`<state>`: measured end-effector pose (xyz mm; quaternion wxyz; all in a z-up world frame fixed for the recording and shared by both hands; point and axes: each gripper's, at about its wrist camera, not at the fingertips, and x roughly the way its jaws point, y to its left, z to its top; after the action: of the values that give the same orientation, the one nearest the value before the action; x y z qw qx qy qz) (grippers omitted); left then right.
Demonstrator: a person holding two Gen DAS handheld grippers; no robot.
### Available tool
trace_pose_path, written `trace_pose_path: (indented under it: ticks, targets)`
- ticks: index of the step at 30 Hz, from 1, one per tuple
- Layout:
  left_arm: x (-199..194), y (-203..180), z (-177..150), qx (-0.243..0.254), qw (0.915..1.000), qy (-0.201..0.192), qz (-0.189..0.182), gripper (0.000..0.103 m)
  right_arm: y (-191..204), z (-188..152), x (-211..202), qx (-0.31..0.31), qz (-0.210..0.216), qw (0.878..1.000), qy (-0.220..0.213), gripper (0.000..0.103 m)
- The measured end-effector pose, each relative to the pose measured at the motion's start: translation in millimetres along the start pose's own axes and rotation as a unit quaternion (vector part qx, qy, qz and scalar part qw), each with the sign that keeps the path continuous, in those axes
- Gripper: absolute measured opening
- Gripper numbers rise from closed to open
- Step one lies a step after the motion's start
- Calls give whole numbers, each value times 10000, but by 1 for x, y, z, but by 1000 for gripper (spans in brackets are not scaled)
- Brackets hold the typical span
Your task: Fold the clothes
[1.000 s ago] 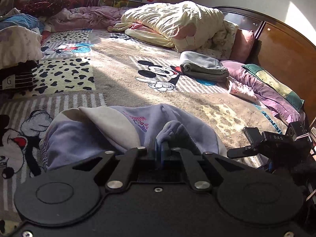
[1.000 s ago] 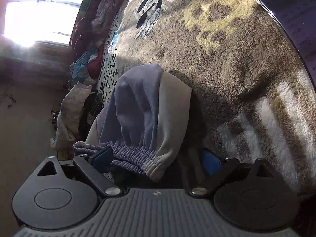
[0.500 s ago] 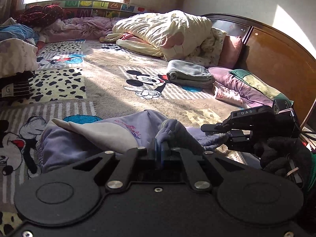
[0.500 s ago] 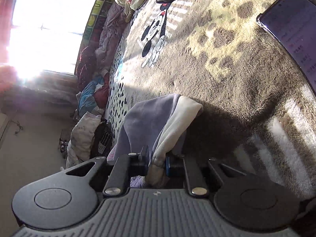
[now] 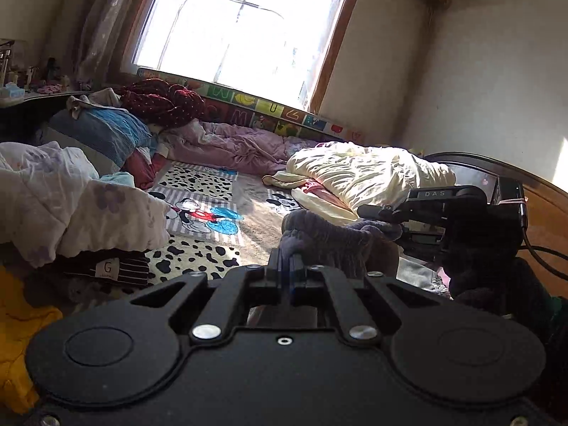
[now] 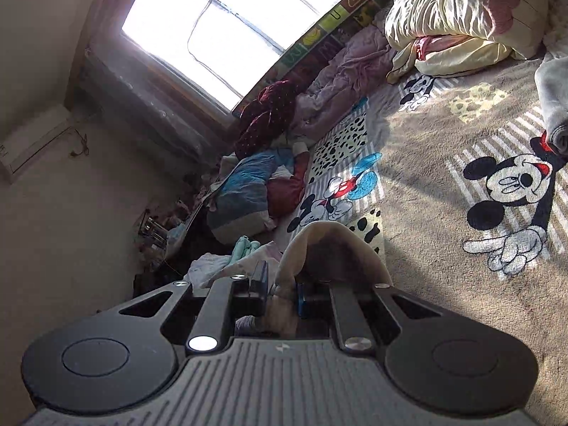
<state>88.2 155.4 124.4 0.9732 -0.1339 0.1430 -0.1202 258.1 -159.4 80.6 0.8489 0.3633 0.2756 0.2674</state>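
Left gripper (image 5: 286,266): jaws clenched on the ribbed hem of the purple garment (image 5: 330,238), low centre of the left wrist view. The cloth bunches above the jaws and stretches rightward to the right gripper (image 5: 385,214), which enters from the right edge, held by a dark-gloved hand (image 5: 482,248). The garment sits lifted in front of the bed, not flat on it.

Right wrist view, rolled sideways: right gripper (image 6: 282,293) has its jaws grasping a cream-and-purple fold of the same garment (image 6: 330,248), which arches up over the jaws at lower centre. The cloth fills the narrow gap between the pads.

Bed blanket (image 6: 443,213), tan with cartoon-mouse patches and dalmatian spots, fills the right side of that view. Folded grey garment (image 6: 552,106) at the right edge. Rumpled cream quilt (image 5: 365,174) at centre right in the left view, upper right in the right view. Pink-lilac bedding (image 5: 234,145) along the far side below the bright window (image 5: 234,25). Dark red dotted bundle (image 5: 159,103) and blue striped pillow (image 5: 103,131) at left. White floral quilt (image 5: 71,206) at the left edge, over a dark striped item with a "G" label (image 5: 108,268). Yellow cloth (image 5: 17,326) at the lower left corner.
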Motion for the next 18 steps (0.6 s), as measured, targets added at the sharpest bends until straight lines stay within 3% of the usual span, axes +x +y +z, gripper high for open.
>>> trace_pose_path:
  ticks: [6,11,15,18]
  targets:
    - [-45,13,64,149,9949,-954,287,1,85,29,36,-304,1010,9943,-146,17]
    - [-78,-4,70,450,9898,-1343,118,1,114,43,29,-450,1831,9818,-222,17]
    - [-67,-31,37,918,9910,-959,-140,1,87,40,22,-277,1826,9826,185,17]
    - [-44,-51,-13,1194,9916,-221,-449,1,41,24,17,-140,1316,9886,711,17]
